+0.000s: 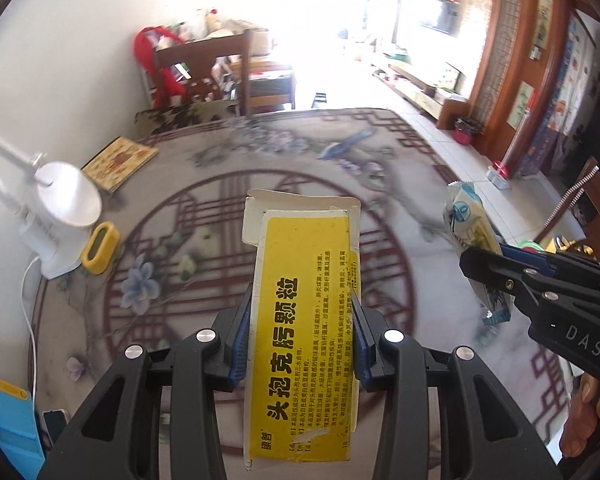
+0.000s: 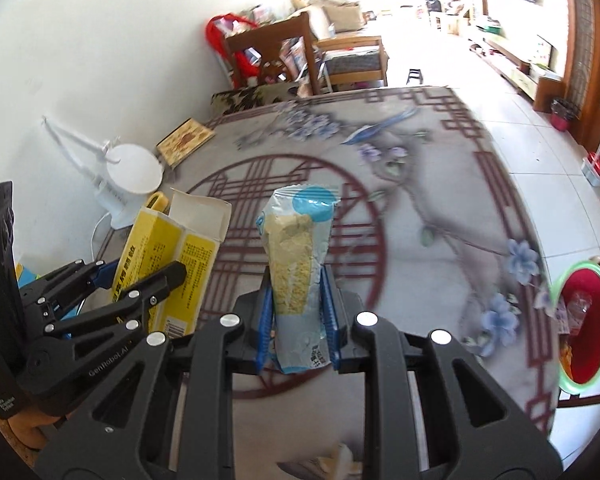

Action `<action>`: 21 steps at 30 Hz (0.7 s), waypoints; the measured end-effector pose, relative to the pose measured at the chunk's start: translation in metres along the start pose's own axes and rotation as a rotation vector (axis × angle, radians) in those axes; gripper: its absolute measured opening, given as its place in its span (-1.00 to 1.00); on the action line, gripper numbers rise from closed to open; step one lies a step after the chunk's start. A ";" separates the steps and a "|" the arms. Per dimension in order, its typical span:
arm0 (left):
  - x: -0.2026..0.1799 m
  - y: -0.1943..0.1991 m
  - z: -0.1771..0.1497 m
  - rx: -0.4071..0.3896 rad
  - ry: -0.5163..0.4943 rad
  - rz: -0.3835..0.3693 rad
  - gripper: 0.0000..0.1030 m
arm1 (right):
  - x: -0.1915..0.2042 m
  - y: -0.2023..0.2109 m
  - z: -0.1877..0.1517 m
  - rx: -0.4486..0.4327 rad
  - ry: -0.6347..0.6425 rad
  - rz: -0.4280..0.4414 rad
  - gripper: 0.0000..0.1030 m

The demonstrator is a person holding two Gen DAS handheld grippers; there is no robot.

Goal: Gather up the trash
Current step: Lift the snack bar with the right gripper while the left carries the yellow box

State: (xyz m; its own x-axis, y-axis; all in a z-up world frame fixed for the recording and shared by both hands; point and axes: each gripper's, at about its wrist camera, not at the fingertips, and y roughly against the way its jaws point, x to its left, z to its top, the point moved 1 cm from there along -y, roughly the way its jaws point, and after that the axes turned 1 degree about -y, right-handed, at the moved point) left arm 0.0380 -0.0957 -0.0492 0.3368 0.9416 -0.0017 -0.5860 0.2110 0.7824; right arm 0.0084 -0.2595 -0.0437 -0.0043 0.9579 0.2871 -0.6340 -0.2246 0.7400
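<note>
The left hand-held gripper [image 1: 300, 336] is gripping a yellow medicine box [image 1: 304, 332] and the right hand-held gripper [image 2: 298, 320] is pinching a snack wrapper [image 2: 298, 264], both above the bench [image 2: 440, 208], left of the red bin [image 2: 586, 328], and the thin wrapper may be slipping out.

Upper left: white desk lamp [image 1: 62, 200], yellow timer [image 1: 99, 247] right beside it, patterned book [image 1: 120, 163] behind, wooden chair [image 1: 204, 74] further back.

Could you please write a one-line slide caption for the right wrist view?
Right claw grips a snack packet above the patterned table, a red bin waiting beside it.
</note>
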 end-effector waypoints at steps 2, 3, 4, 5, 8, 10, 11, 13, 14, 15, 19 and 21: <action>-0.015 0.001 0.002 -0.004 -0.017 -0.012 -0.27 | -0.013 0.008 -0.002 -0.010 -0.016 -0.010 -0.56; -0.024 0.001 0.003 -0.006 -0.025 -0.018 -0.27 | -0.022 0.014 -0.003 -0.017 -0.028 -0.017 -0.56; -0.030 0.001 0.005 -0.007 -0.031 -0.023 -0.27 | -0.029 0.017 -0.004 -0.021 -0.037 -0.021 -0.56; -0.038 0.001 0.006 -0.007 -0.037 -0.030 -0.27 | -0.037 0.021 -0.004 -0.026 -0.046 -0.027 -0.56; -0.061 0.000 0.010 -0.007 -0.058 -0.047 -0.27 | -0.059 0.033 -0.006 -0.037 -0.075 -0.039 -0.56; -0.076 -0.002 0.012 -0.004 -0.071 -0.059 -0.27 | -0.073 0.038 -0.008 -0.044 -0.090 -0.047 -0.56; -0.083 -0.002 0.011 -0.003 -0.077 -0.063 -0.27 | -0.079 0.041 -0.009 -0.046 -0.098 -0.050 -0.56; -0.099 -0.005 0.013 0.000 -0.091 -0.072 -0.27 | -0.095 0.046 -0.011 -0.049 -0.116 -0.057 -0.56; -0.108 -0.006 0.013 0.002 -0.099 -0.077 -0.27 | -0.101 0.048 -0.011 -0.050 -0.122 -0.060 -0.56; -0.116 -0.007 0.014 0.004 -0.105 -0.081 -0.27 | -0.108 0.050 -0.012 -0.051 -0.130 -0.063 -0.56; -0.142 -0.012 0.018 0.011 -0.122 -0.097 -0.27 | -0.136 0.059 -0.016 -0.057 -0.155 -0.074 -0.56; -0.157 -0.016 0.020 0.015 -0.135 -0.104 -0.27 | -0.149 0.063 -0.017 -0.059 -0.167 -0.078 -0.56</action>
State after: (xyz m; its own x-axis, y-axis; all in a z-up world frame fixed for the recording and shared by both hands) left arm 0.0092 -0.2523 -0.0485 0.4916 0.8708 0.0000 -0.5322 0.3005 0.7915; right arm -0.0443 -0.4134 -0.0500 0.1724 0.9279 0.3307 -0.6719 -0.1347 0.7283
